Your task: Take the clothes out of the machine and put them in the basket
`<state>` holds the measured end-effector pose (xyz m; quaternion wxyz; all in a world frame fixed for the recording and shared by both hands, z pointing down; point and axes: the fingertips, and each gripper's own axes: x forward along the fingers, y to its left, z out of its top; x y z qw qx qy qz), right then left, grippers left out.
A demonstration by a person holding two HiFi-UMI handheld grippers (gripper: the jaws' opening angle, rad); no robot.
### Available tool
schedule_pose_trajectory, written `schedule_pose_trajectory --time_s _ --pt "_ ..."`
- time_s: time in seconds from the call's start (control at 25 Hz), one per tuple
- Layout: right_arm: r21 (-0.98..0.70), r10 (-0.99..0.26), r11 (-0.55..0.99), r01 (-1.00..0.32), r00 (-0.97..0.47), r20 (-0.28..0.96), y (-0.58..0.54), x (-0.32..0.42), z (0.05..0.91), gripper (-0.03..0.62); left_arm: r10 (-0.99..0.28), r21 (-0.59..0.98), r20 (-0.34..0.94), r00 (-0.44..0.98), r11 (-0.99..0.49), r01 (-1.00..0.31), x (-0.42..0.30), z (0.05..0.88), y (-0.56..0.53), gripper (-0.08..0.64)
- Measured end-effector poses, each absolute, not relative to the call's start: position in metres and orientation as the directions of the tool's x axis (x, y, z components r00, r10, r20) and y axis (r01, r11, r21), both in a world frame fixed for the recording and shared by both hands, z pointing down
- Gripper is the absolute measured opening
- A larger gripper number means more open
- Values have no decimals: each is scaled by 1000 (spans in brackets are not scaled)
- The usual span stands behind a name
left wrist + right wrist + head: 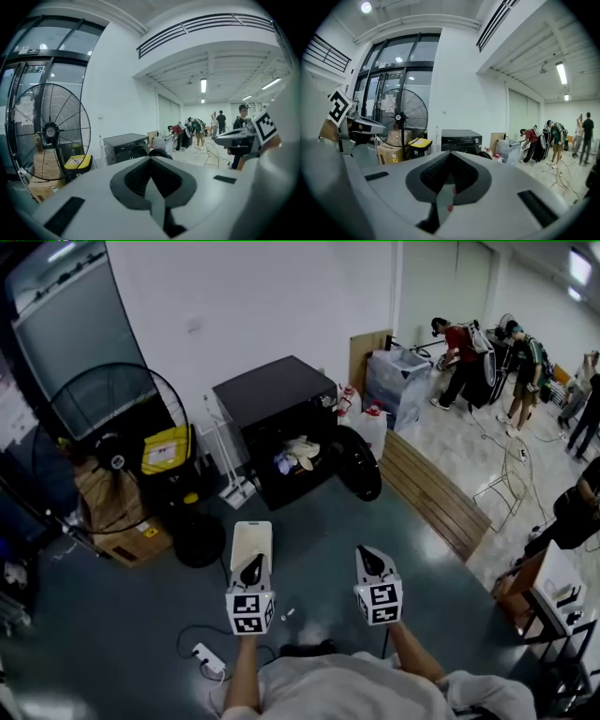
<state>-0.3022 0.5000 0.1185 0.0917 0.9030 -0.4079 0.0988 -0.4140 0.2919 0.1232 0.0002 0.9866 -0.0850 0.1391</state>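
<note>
Left gripper (251, 567): closed on nothing, lower centre of frame.
Right gripper (371, 561): closed too, empty.
Clothes (298, 456): heaped inside the open black washing machine (272, 395), upper centre, well apart from me.
Approach: I judged I needed to step closer, open the jaws and pinch a top fold.

The machine (274, 401) stands against the back wall (244, 306), with clothes (296, 456) inside its opening and its door (360, 463) swung open rightward. A fan (111, 439) and a box (129, 532) stand to its left; planks (433, 493) lie to its right.
</note>
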Motion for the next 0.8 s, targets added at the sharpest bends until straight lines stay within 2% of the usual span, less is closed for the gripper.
schedule_pose_trajectory --time_s 0.44,0.8 --pt "78 -731 -631 -772 625 273 493 -283 131 23 -189 -16 297 936 -981 -193 -403 134 291 18" --pt "90 -725 -623 -777 617 305 462 -244 147 24 -167 1 317 933 -984 -177 -357 154 265 18"
